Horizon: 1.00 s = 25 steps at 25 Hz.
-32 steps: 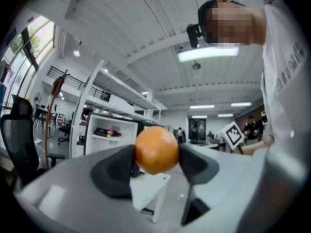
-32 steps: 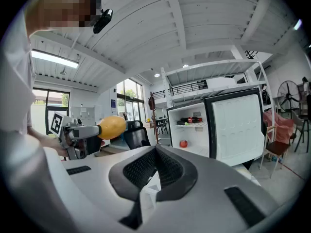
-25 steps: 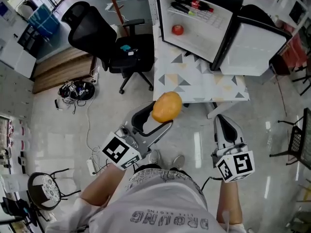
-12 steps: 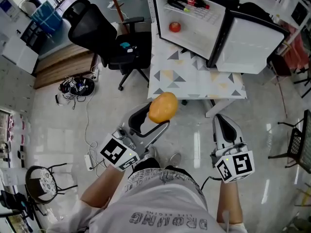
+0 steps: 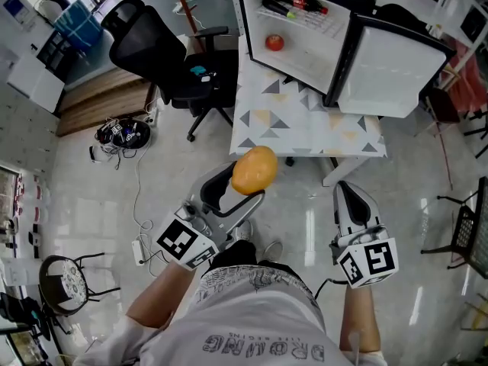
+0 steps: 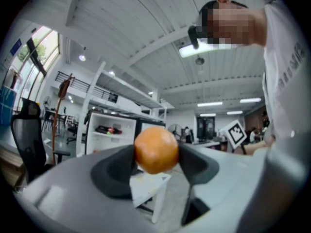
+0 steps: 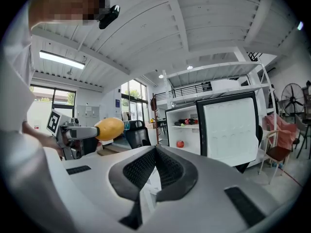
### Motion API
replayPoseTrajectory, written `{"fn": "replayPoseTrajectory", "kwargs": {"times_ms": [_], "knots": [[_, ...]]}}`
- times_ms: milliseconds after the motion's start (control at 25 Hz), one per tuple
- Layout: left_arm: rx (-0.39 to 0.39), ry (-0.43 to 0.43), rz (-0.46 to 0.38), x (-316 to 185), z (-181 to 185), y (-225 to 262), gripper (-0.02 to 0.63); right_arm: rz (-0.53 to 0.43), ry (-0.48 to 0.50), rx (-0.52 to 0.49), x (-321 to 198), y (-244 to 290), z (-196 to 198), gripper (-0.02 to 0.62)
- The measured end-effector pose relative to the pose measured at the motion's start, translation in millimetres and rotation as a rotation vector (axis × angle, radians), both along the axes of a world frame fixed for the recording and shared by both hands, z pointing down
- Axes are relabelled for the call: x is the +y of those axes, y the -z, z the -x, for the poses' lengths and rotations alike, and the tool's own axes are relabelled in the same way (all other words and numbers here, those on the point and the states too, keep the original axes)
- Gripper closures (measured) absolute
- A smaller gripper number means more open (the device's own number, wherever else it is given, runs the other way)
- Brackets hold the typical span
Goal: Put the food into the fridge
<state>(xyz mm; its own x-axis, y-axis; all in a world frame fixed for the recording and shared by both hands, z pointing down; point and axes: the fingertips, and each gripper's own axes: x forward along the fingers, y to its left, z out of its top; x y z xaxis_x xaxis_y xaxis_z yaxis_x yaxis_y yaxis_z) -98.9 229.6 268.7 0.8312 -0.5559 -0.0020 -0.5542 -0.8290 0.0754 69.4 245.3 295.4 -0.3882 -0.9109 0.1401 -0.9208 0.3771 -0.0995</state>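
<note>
- Orange [image 5: 255, 170], round and smooth-skinned: pinched in the left tool [image 5: 248, 184], in the air above the floor, just short of the worktop [image 5: 305, 132].
- Left gripper view alone shows the dark pads pressing on both its sides.
- Right tool [image 7: 155, 153]: ribbed pads pressed together, nothing between them.
- Fridge [image 5: 301, 33], white inside, at the far end of the triangle-patterned worktop; door [image 5: 389, 71] swung open; red fruit [image 5: 274, 43] on a shelf.

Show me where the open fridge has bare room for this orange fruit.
Lower compartment of the fridge: bare floor between the red fruit and the door. The table in front is bare too. Top shelf: crowded with bottles.
</note>
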Motion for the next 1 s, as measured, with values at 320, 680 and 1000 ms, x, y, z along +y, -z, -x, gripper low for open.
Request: {"fn": "replayPoseTrajectory", "kwargs": {"times_ms": [320,680,1000], "knots": [[0.003,0.026,-0.013,-9.2,0.2,1.6,0.319,-0.001,0.006,-0.006,-9.9,-1.8,-6.7,0.604],[0.014,0.043,-0.013,-31.1,-0.2,-2.1,0.319,0.009,0.009,0.004,-31.9,-7.5,-12.6,0.604],[0.018,0.037,0.002,-66.2,3.3,-9.6,0.318,0.020,0.010,0.005,-68.8,-12.2,-5.7,0.604]]}}
